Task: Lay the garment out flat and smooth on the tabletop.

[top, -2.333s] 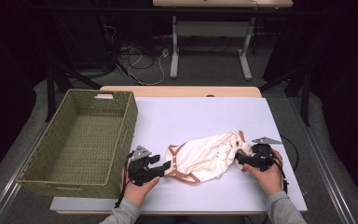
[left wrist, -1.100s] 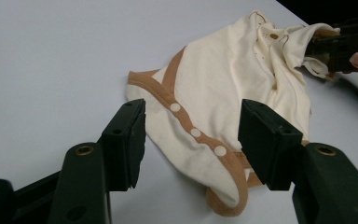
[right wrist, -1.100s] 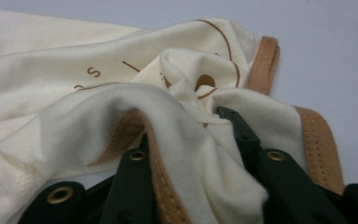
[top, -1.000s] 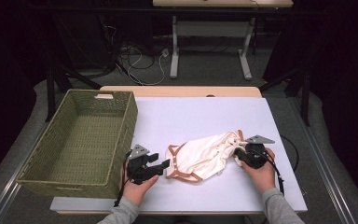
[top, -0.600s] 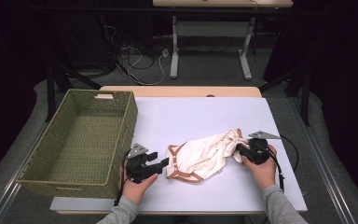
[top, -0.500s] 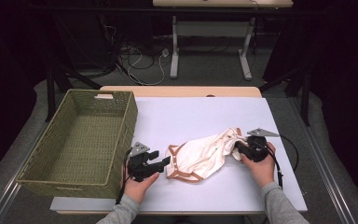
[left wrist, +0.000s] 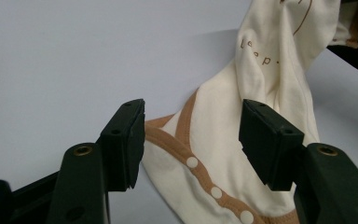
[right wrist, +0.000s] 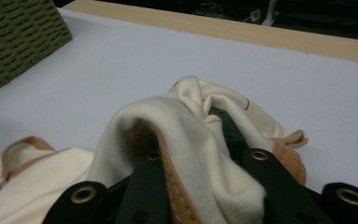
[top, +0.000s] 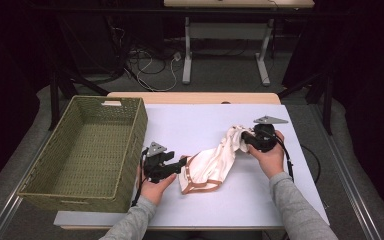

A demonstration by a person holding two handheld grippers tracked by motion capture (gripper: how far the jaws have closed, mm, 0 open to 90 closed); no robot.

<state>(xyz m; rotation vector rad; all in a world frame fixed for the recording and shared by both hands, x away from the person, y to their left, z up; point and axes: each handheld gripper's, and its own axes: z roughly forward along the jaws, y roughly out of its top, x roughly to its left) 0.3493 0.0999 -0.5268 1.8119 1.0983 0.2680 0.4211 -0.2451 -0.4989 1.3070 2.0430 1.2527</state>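
A cream baby garment [top: 211,164] with tan trim and white snaps lies stretched across the white table [top: 190,117]. My right gripper [top: 246,140] is shut on the garment's right end and holds that end up off the table. In the right gripper view the cloth [right wrist: 177,121] drapes over both jaws of that gripper [right wrist: 186,137]. My left gripper [top: 182,163] is low at the garment's left end. Its jaws [left wrist: 191,135] stand apart in the left gripper view, with the snap-trimmed edge [left wrist: 200,172] between them and no pad pressing on it.
A green woven basket [top: 136,131] stands on the table's left side, and its wall [right wrist: 14,42] shows at the far left of the right gripper view. A wooden strip [top: 195,97] runs along the table's far edge. Desk legs and cables lie on the floor beyond.
My right gripper has risen and moved toward the far right with the garment's end, and this has pulled the cloth out longer. The left gripper has shifted slightly and stays open.
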